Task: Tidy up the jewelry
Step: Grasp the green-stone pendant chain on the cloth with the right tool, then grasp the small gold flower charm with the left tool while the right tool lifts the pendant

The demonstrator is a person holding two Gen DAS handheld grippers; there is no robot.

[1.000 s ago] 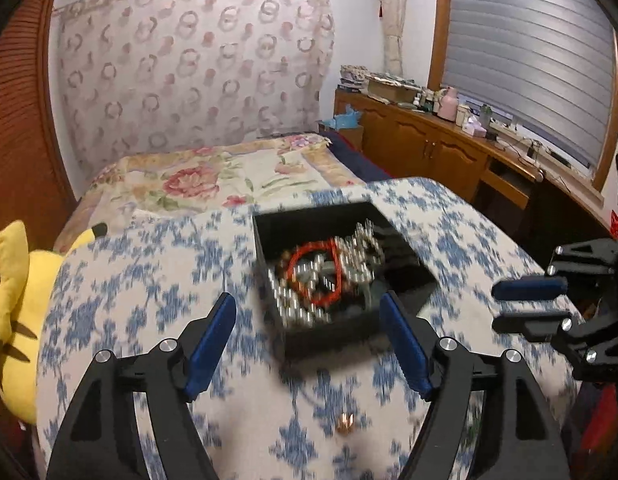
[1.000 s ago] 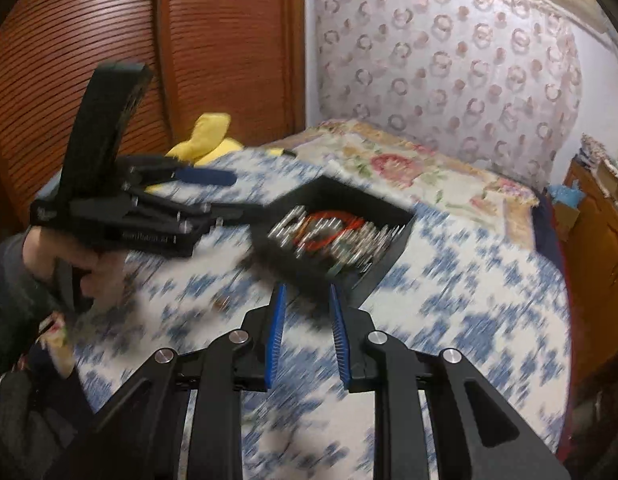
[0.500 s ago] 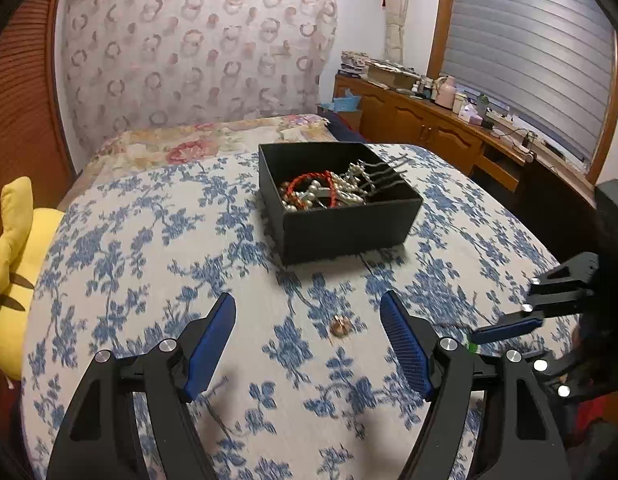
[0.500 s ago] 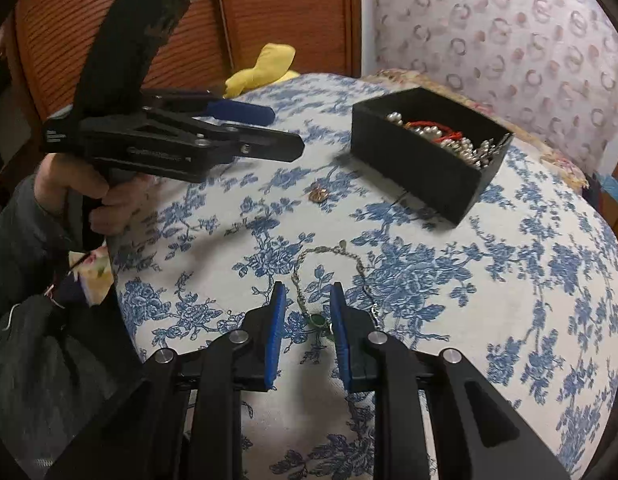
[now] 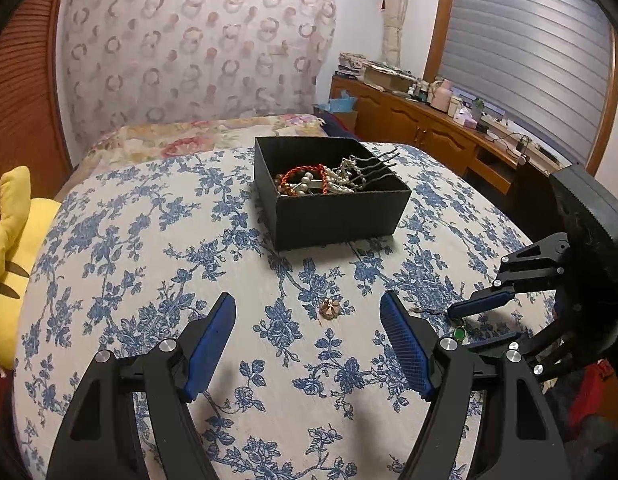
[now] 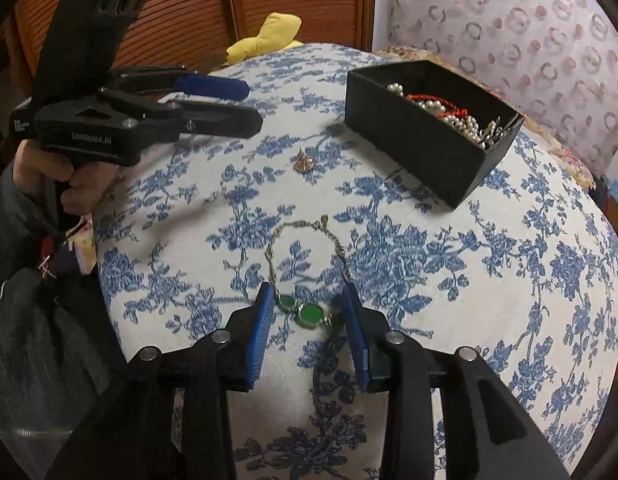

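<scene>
A black open box (image 5: 333, 212) (image 6: 421, 140) holds pearls, a red bracelet and hair pins. A chain bracelet with green stones (image 6: 305, 312) lies on the blue-flowered cloth; its stones sit between the pads of my open right gripper (image 6: 309, 320), low over the table. In the left wrist view the green stone (image 5: 459, 333) shows under the right gripper (image 5: 485, 320). A small bronze flower piece (image 5: 329, 309) (image 6: 304, 165) lies loose in front of the box. My left gripper (image 5: 309, 332) (image 6: 229, 104) is open and empty, above the cloth just short of the flower piece.
The round table with the floral cloth (image 5: 149, 240) drops off at its edges. A yellow plush toy (image 5: 13, 232) sits beyond the left edge. A bed (image 5: 197, 136) lies behind, with a wooden counter (image 5: 429, 128) at the right.
Both grippers have pulled back from the box and come low. The right gripper has opened wider and moved forward, so the bracelet's green stones now lie between its pads.
</scene>
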